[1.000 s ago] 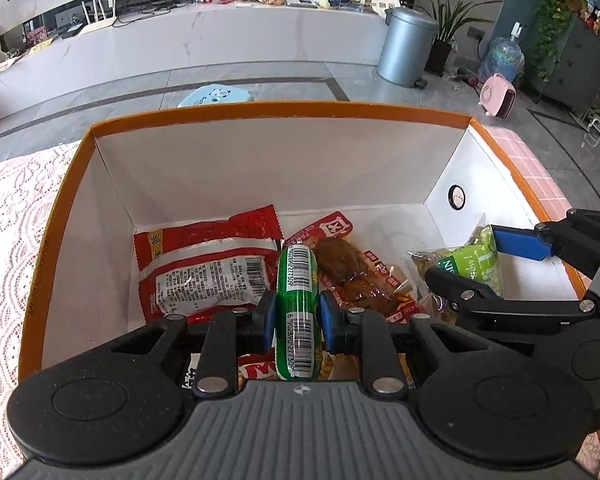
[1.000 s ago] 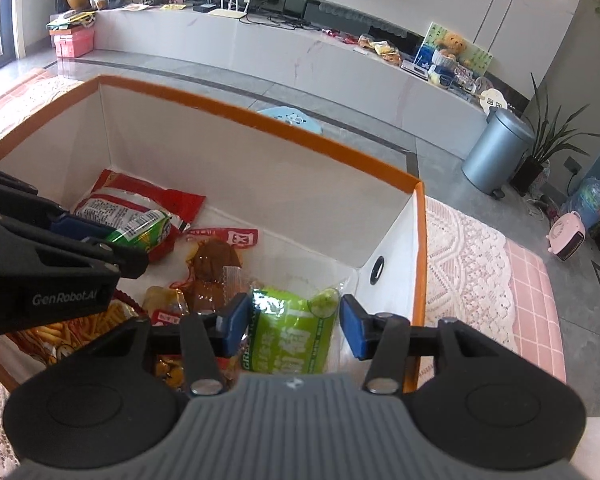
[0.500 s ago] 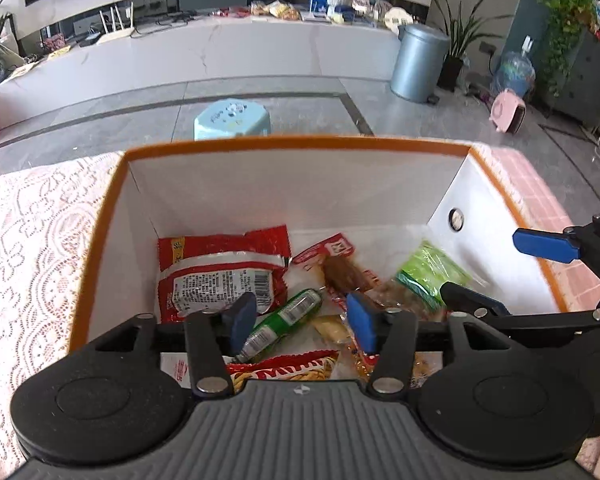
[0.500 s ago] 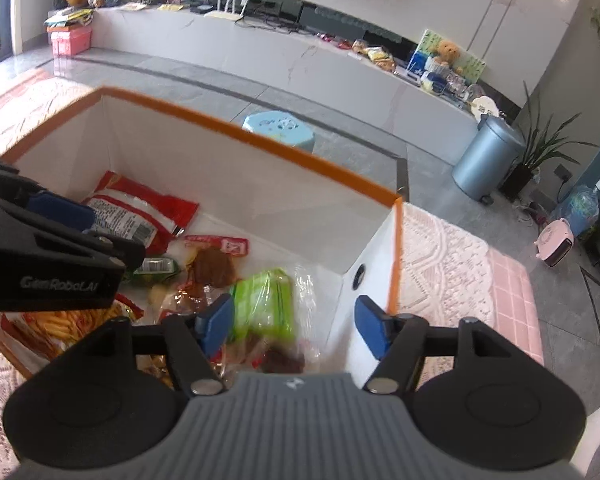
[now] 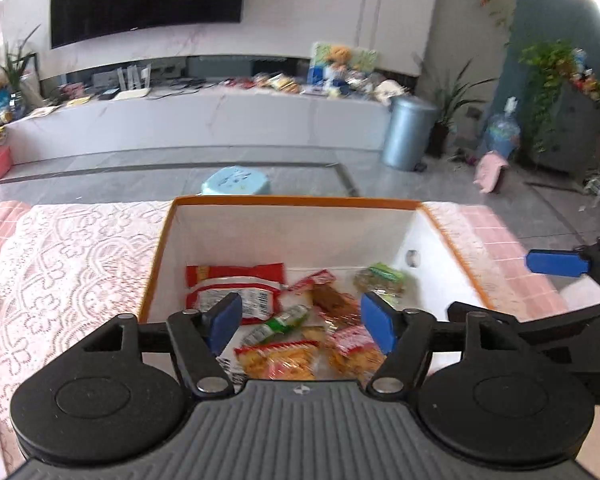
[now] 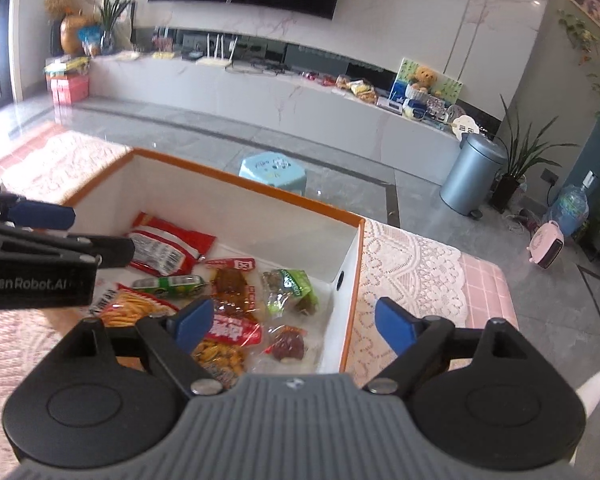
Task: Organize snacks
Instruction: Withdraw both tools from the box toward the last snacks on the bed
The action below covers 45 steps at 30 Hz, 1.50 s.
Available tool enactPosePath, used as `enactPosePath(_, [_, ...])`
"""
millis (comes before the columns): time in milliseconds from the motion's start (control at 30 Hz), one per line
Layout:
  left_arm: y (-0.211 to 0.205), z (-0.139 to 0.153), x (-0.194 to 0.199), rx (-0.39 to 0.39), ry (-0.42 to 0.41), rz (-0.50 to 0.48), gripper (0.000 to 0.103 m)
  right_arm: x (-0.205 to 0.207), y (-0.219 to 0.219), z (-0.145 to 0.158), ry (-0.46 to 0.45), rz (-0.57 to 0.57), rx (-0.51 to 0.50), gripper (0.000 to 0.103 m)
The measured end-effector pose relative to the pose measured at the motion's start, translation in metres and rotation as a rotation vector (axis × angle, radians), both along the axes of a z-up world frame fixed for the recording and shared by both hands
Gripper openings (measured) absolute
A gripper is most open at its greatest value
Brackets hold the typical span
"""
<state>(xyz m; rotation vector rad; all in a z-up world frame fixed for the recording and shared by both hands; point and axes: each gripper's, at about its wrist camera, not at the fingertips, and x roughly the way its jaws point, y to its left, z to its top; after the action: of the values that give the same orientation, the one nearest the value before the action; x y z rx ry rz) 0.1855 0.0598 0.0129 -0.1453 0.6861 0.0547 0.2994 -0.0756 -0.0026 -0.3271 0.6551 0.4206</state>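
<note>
Both claws, left gripper (image 5: 300, 318) and right gripper (image 6: 292, 322), are opening and empty. Below them, assorted foil snack packets (image 6: 236, 304) lie loose inside the orange-rimmed white cardboard box (image 5: 292, 201). No packet is visible outside it, so filling is probably complete.

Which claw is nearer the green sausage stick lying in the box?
Left. The left claw, opening and empty, hangs right above the green sausage stick. The right claw, also opening and empty, hangs by the box right wall, further off.

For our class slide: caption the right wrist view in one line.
Right gripper, jaws opening and empty, above the orange-rimmed box of snack packets.
</note>
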Motion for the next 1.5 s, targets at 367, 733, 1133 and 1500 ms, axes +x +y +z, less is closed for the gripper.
enactPosePath(367, [-0.016,0.005,-0.074,-0.016,-0.021,-0.074,0.081,-0.096,-0.052,0.008,-0.049,-0.027,0.157,0.096])
enactPosePath(733, [-0.034,-0.02,-0.123,0.051,-0.001,-0.058,0.078,-0.17,-0.083,-0.031,-0.027,-0.12,0.171,0.096])
enactPosePath(1133, [-0.064,-0.053,-0.127,0.038,0.124,-0.229,0.075,-0.18,-0.113,-0.07,0.117,-0.205,0.15,0.094])
enactPosePath(1500, [-0.068,-0.085,-0.118,-0.002,0.249,-0.255,0.075,-0.158,-0.124,-0.105,0.266,-0.245,0.115,0.089])
